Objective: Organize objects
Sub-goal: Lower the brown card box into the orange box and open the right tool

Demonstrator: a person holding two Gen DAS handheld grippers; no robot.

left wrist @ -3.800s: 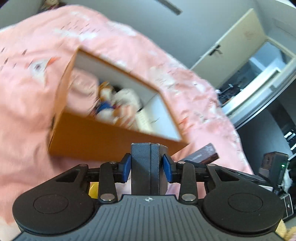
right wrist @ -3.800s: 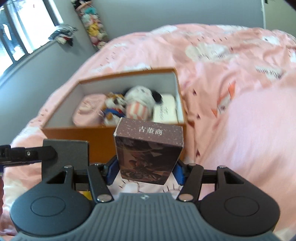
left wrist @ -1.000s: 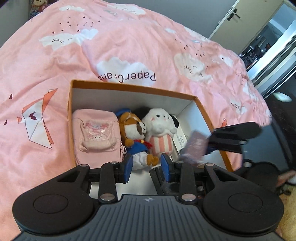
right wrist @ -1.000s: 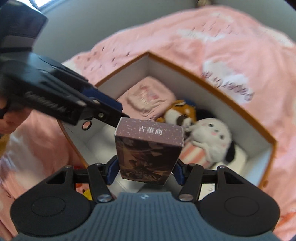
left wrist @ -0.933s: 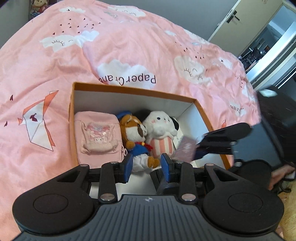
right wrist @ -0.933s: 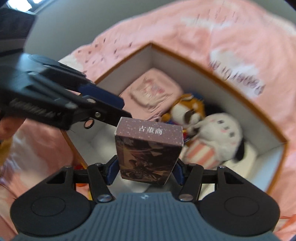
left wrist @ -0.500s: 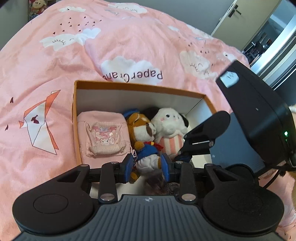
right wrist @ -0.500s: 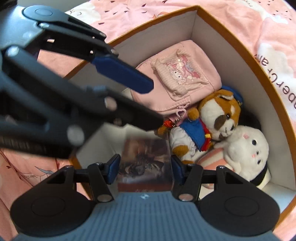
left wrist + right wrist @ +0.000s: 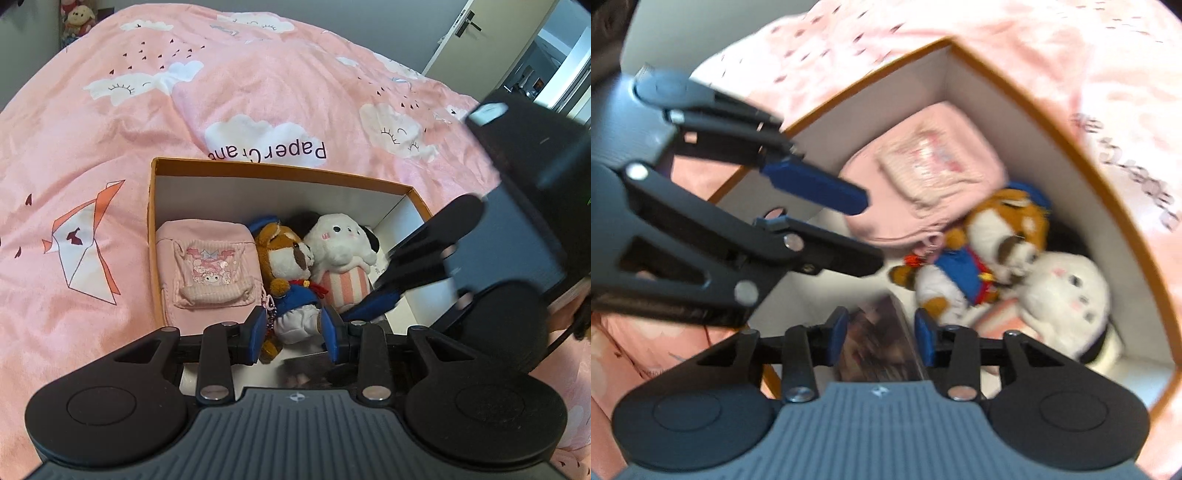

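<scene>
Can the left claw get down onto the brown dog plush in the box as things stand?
Probably yes: the left claw hangs open right over the brown dog plush, nothing covering it; the right claw works beside it, slightly crowding.

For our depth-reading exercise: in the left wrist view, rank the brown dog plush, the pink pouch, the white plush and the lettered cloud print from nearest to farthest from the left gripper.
1. Brown dog plush, just beyond the left gripper.
2. Pink pouch, left, and white plush, right: too close to call.
3. Lettered cloud print, on the bedspread beyond the box.
</scene>
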